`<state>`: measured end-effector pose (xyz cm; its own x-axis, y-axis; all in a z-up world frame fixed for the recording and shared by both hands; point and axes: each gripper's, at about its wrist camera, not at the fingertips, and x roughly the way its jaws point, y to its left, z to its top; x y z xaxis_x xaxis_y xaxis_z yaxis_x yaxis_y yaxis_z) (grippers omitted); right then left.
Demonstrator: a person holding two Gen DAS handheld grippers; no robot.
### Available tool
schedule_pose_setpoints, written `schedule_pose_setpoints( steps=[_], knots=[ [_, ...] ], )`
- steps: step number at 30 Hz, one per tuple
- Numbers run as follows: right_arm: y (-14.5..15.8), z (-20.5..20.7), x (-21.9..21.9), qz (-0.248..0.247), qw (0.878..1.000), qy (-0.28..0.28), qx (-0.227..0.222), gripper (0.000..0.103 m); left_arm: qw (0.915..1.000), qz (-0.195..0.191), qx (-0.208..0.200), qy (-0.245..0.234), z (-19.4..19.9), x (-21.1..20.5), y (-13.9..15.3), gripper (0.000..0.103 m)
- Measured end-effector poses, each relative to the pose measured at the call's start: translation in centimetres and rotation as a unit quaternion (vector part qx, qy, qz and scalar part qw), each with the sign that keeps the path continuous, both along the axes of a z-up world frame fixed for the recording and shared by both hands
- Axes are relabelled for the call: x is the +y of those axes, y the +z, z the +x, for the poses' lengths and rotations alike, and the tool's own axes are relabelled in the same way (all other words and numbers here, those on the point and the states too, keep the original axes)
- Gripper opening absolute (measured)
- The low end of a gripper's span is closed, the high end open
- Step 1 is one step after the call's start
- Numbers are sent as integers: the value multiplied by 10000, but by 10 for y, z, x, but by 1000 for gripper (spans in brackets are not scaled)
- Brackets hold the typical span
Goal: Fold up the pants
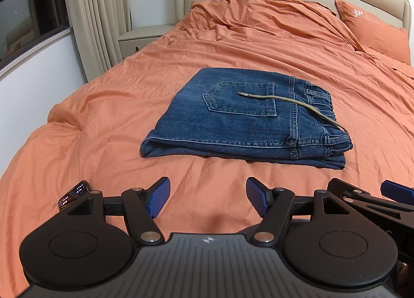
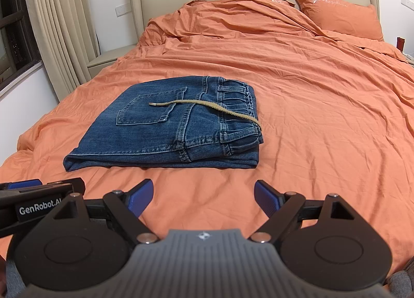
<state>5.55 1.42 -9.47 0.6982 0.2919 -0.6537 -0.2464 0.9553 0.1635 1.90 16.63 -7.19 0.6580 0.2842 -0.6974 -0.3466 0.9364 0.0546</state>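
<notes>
jeans: folded flat on bed, cord lying across pocket
L grip: fingers apart, empty, near jeans, not touching
R grip: fingers apart, empty

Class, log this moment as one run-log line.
jeans: folded on bed | cord: lying across the top | left gripper: open, empty | right gripper: open, empty

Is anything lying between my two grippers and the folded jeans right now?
Nothing visible: only bare orange sheet separates the open left gripper and open right gripper from the jeans.
</notes>
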Motion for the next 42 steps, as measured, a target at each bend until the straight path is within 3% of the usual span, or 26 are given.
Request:
schedule_pose_setpoints(
  steps=[42],
  knots=[
    [0, -1, 0, 8, 10000, -3, -15, 81, 10000, 79, -3, -34, 0, -1, 2, 77]
  ],
)
